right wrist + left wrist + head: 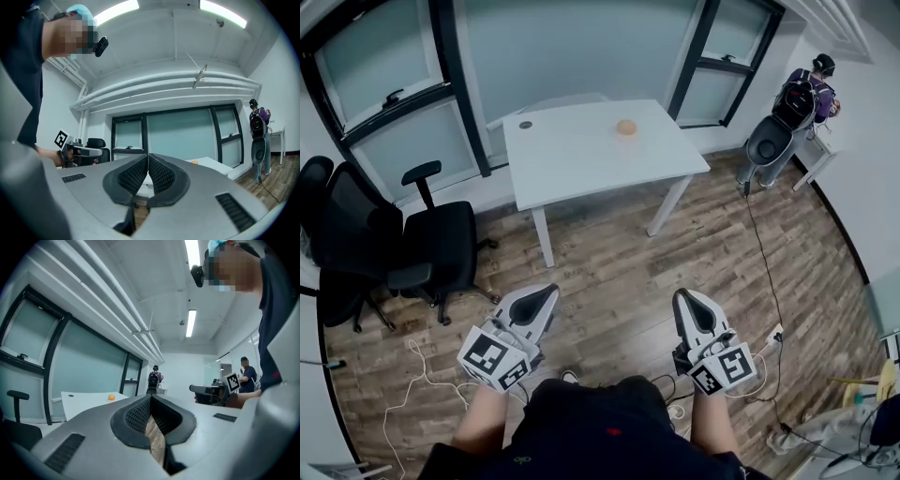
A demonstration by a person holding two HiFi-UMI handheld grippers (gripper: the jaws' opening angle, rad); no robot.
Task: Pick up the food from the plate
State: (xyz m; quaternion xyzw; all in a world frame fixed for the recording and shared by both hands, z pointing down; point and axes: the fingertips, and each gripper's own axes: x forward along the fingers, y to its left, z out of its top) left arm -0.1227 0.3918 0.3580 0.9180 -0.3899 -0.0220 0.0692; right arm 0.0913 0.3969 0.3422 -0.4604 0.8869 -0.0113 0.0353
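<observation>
A small round orange food item (625, 127) lies on the white table (581, 159) across the room; any plate under it is too pale to make out. It also shows as an orange dot (111, 397) in the left gripper view and as the same food (194, 162) at the table's edge in the right gripper view. My left gripper (547, 294) and right gripper (685, 297) are held low over the wood floor, well short of the table. Both are shut with nothing between the pads, as the left gripper (151, 397) and right gripper (148, 156) show in their own views.
Black office chairs (412, 244) stand left of the table. A small dark disc (525, 124) lies on the table's far left corner. A person with a backpack (806, 94) stands at the far right by a grey chair (766, 141). Cables (764, 281) trail over the floor.
</observation>
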